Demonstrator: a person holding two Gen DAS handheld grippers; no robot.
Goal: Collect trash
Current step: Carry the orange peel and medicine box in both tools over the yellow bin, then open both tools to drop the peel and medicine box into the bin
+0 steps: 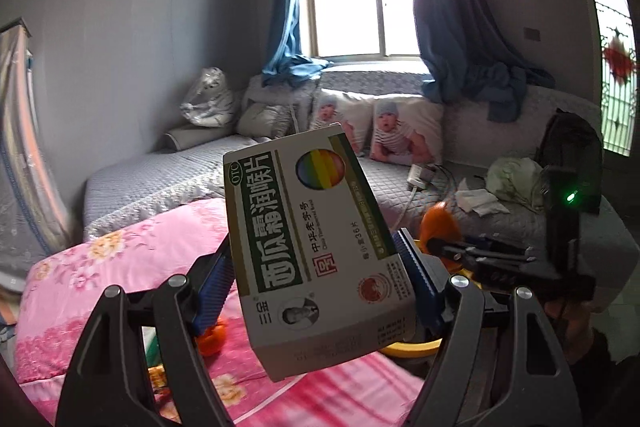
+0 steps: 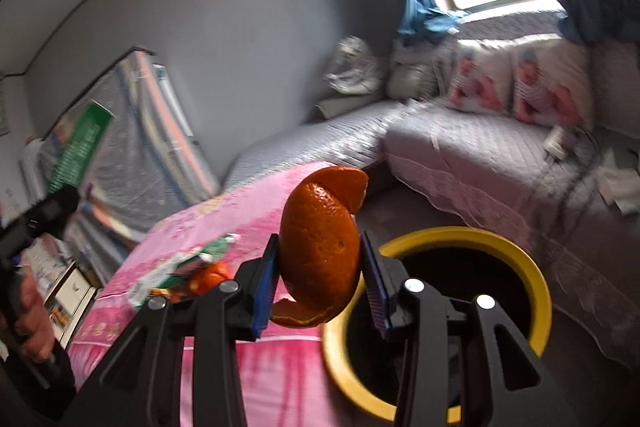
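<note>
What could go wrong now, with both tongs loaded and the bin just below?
1. The orange peel is curled and pinched only across its middle by the right tongs; it could slip onto the pink quilt short of the yellow-rimmed bin.
2. The medicine box sits tilted in the left tongs and may twist loose.

**Card, peel, cloth and plastic**

The medicine box [image 1: 316,251] is smooth printed cardboard with a slight sheen. The orange peel [image 2: 320,247] is pitted and glossy. The pink blanket [image 2: 248,227] is soft flowered cloth. The bin's yellow rim [image 2: 536,275] looks like smooth plastic. Ribbed blue pads [image 2: 264,291] line matt black grippers.
</note>
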